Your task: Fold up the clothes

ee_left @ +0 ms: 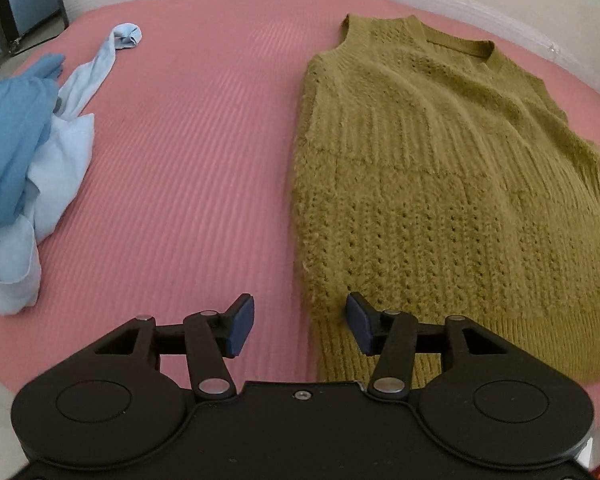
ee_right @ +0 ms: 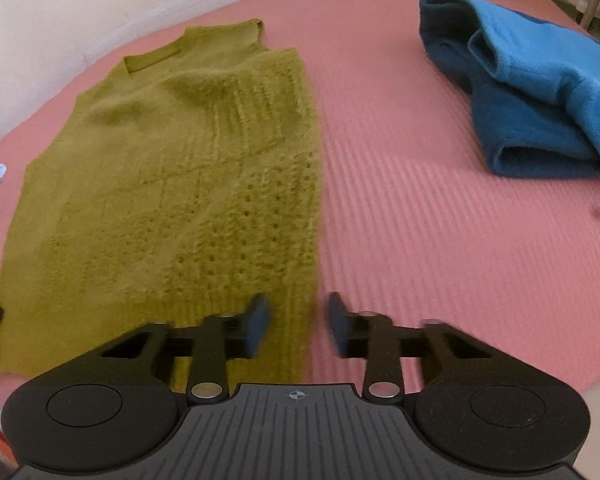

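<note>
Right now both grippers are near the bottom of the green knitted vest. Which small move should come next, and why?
Probably lower both open grippers and close them on the bottom corners of the green vest. It lies flat on the pink mat. The left gripper straddles its left edge near the hem and the right gripper straddles the right edge; neither holds anything yet.
</note>
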The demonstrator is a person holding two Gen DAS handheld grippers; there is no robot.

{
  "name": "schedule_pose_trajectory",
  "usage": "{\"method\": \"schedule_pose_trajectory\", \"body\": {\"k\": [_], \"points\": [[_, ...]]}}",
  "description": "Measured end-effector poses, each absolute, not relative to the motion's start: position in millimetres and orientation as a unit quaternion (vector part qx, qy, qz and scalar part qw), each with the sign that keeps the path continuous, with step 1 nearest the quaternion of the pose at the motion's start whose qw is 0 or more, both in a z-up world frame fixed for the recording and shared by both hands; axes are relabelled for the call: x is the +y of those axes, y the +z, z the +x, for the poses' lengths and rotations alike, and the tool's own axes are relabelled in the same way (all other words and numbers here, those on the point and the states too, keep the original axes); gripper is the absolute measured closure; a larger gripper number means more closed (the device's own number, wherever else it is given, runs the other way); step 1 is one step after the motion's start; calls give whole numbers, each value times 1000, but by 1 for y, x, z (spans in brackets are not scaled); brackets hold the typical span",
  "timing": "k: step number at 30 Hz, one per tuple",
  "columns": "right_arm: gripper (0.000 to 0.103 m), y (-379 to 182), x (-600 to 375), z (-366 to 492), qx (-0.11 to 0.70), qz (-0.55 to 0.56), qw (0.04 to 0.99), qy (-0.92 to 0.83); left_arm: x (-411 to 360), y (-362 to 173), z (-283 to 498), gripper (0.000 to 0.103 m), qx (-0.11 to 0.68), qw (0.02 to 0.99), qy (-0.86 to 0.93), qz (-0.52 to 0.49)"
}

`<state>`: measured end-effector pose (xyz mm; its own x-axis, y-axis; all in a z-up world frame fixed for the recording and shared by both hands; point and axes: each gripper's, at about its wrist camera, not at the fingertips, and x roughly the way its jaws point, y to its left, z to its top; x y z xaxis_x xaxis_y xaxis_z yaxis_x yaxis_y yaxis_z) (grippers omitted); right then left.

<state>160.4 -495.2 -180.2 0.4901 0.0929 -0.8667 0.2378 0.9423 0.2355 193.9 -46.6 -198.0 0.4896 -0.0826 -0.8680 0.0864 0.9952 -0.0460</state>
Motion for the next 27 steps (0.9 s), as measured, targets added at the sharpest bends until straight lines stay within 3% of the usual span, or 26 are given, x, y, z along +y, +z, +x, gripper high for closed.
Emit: {"method": "schedule_pose_trajectory", "body": {"k": [4, 12, 20, 26, 27], "points": [[94, -173, -489, 159, 496, 151, 854, -36, -49, -199, 188, 55, 498, 865, -55, 2], [95, -176, -498, 154, 508, 142, 847, -65, -44, -202, 185, 52, 493, 868, -61, -3], [90, -171, -500, 155, 496, 149, 854, -53, -50, -171, 180, 57, 442, 895, -62, -3], [89, -176, -504, 159, 492, 180, 850, -60, -88, -155, 177, 74, 428, 894, -130, -15], [89, -177, -502, 160, 493, 178, 849, -63, -97, -156, 176, 83, 428, 892, -143, -21]]}}
